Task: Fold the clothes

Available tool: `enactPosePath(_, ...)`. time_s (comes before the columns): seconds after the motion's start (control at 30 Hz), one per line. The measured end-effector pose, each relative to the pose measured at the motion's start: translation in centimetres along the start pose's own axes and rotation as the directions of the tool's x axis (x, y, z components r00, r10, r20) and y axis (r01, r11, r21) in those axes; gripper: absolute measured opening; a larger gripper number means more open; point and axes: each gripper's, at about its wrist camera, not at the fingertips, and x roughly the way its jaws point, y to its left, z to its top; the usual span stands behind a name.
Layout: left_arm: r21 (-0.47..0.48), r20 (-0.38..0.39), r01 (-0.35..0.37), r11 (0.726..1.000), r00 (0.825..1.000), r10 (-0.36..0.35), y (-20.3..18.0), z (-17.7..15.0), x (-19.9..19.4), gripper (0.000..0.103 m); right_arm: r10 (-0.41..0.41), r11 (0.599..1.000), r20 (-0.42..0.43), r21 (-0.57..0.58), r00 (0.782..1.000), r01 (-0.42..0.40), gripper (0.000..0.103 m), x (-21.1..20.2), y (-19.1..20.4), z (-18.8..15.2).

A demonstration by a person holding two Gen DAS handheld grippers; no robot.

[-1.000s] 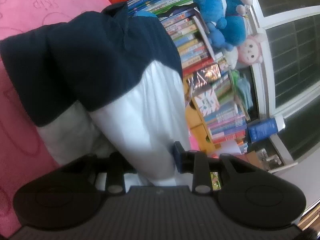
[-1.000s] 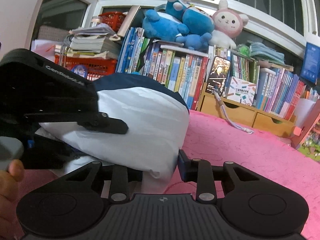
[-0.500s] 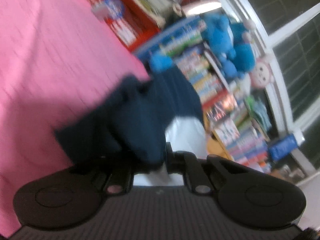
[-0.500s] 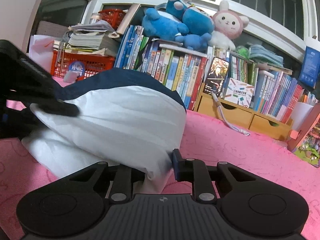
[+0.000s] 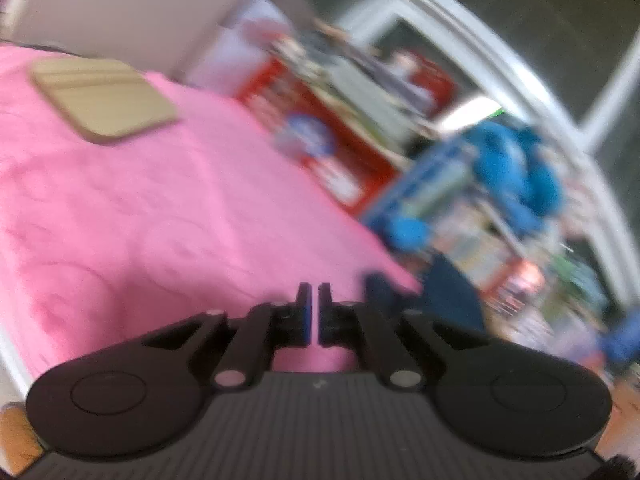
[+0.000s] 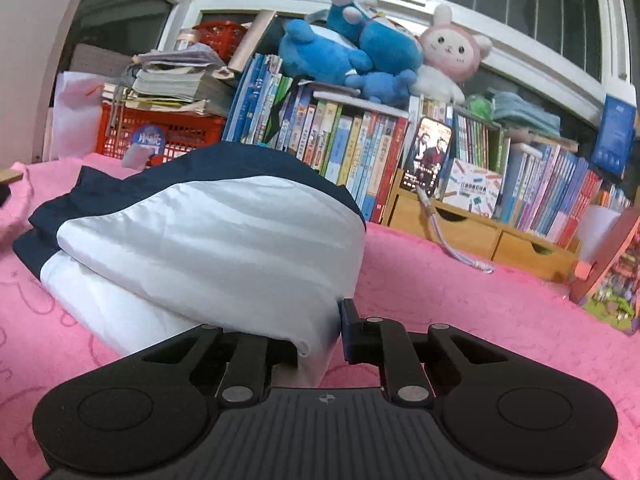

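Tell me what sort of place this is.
Probably a home bedroom or child's room: a pink blanket covers the surface where a folded garment lies, with packed rows of books behind it and plush toys sitting on top of them below a window.

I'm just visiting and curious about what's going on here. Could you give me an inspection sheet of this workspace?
Surface: pink blanket, patterned.
Job's things: navy-and-white garment, a puffy folded bundle on the blanket.
Clutter: flat tan item lying on the blanket.
Grippers: left gripper nearly shut, empty; right gripper closing, white cloth between its jaws.
Cables: cord trailing onto the blanket.
Surroundings: books, plush toys, red basket, windows.
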Motion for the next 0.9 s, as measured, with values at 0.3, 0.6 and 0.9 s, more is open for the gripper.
enactPosePath(0.3,-0.195,-0.318,0.317,0.928,0.875,-0.366,-3.8,-4.2,3.6,0.056,0.006,1.000,-0.008,0.018,1.000,-0.006,0.029,-0.5,-0.3,-0.3)
enactPosePath(0.6,-0.254,-0.399,0.315,0.914,0.827,-0.396,-5.1,-7.2,6.1,0.062,0.023,0.995,-0.020,0.097,1.000,-0.021,0.033,-0.9,-1.0,-1.2)
enactPosePath(0.9,-0.235,-0.308,0.297,0.925,0.880,-0.361,-6.5,-7.6,8.3,0.062,0.106,0.975,-0.073,0.203,0.992,-0.090,0.033,-0.5,-1.6,-1.8)
